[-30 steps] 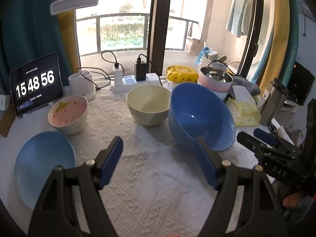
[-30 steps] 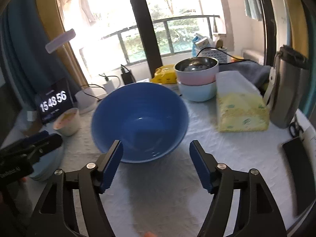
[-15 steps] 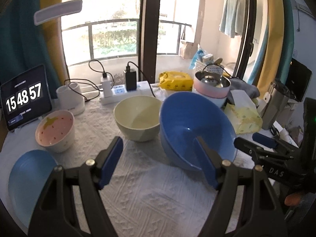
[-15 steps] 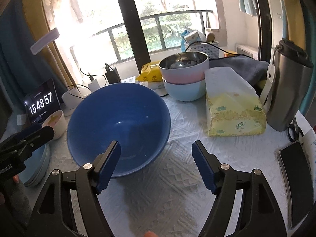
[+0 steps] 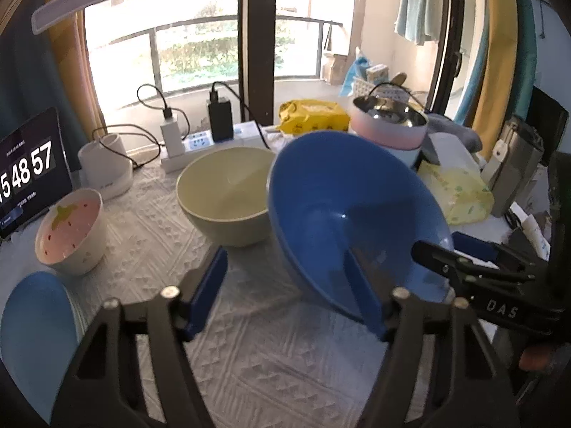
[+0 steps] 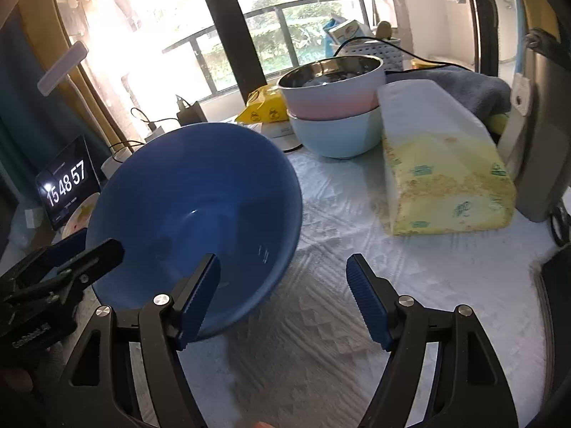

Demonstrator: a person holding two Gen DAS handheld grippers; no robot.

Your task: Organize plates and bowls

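A large blue bowl (image 5: pixel 342 214) is tilted up off the white cloth, also in the right wrist view (image 6: pixel 192 207). My left gripper (image 5: pixel 285 292) is open; its right finger sits inside the bowl and its left finger outside, straddling the near rim. My right gripper (image 6: pixel 282 296) is open; its left finger is inside the bowl's right rim. A cream bowl (image 5: pixel 225 192) stands behind. A strawberry-pattern bowl (image 5: pixel 69 232) and blue plates (image 5: pixel 35 335) are at the left. A pink bowl (image 6: pixel 332 89) is stacked on a light blue bowl (image 6: pixel 335 135).
A tablet clock (image 5: pixel 28 171), a white cup (image 5: pixel 105 167) and a power strip (image 5: pixel 200 142) with chargers line the back. A tissue pack (image 6: pixel 442 178), a steel kettle (image 6: pixel 546 125) and a yellow pouch (image 5: pixel 314 116) stand at the right. A dark device (image 6: pixel 556 285) lies at the right edge.
The blue bowl has tipped up on its side and shifted left. Both grippers have closed in on it, each with one finger now inside its rim.
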